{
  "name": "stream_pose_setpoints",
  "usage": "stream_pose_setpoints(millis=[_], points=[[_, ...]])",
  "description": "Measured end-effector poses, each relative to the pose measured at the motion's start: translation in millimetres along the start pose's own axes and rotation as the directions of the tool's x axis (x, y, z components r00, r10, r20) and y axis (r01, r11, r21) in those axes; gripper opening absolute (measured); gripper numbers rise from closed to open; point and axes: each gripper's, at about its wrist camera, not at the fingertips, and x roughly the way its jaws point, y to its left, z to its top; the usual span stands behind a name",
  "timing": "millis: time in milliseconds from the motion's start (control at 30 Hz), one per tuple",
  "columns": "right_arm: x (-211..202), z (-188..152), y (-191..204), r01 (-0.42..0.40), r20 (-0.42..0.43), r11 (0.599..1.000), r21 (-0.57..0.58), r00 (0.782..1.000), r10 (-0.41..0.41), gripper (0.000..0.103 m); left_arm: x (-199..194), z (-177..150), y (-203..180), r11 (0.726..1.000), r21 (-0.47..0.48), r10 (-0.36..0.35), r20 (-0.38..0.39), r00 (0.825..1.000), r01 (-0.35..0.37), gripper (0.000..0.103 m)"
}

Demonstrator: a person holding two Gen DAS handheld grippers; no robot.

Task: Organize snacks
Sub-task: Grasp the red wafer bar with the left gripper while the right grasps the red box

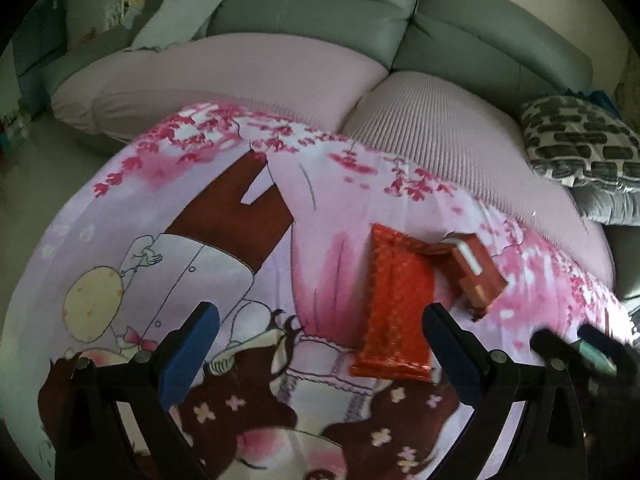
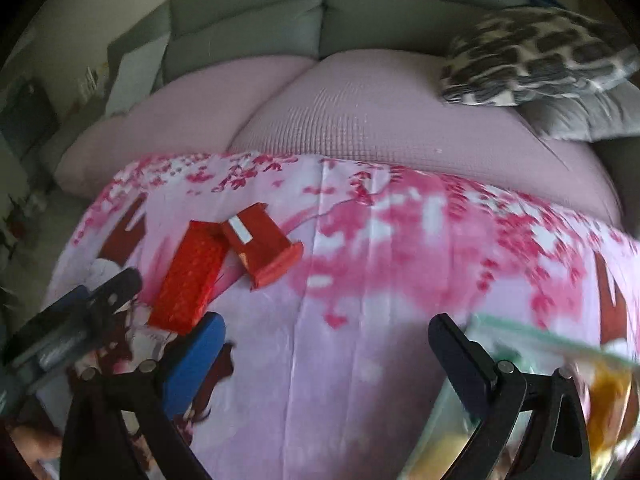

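A flat red snack packet (image 1: 396,304) lies lengthwise on the pink cartoon cloth (image 1: 328,208). A red box (image 1: 474,270) rests at its far right corner. My left gripper (image 1: 320,312) is open over the cloth, and its right finger (image 1: 448,344) is next to the packet's near end. In the right wrist view the red packet (image 2: 186,280) and red box (image 2: 260,244) lie to the left. My right gripper (image 2: 328,320) hangs open above bare cloth with nothing between its fingers. A blurred clear bag with a green edge (image 2: 560,356) lies just outside the right finger.
A grey sofa (image 1: 320,4) with a pink seat cover (image 1: 248,76) runs behind the cloth-covered surface. A grey and white patterned pillow (image 2: 536,56) sits at the sofa's right end. The other gripper (image 2: 80,320) shows at the left edge of the right wrist view.
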Motion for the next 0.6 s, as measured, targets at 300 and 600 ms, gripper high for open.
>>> stream_pose_setpoints(millis=[300,600], points=[[52,42,29,-0.11,-0.072,0.992,-0.058,0.992,0.105,0.092,19,3,2,1.0,0.024,-0.018,-0.028,0.999,0.019,0.1],[80,52,39,-0.082,-0.121,0.991,-0.109,0.99,0.069,0.078,30,5,-1,0.998,0.029,-0.046,-0.051,0.998,0.047,0.1]])
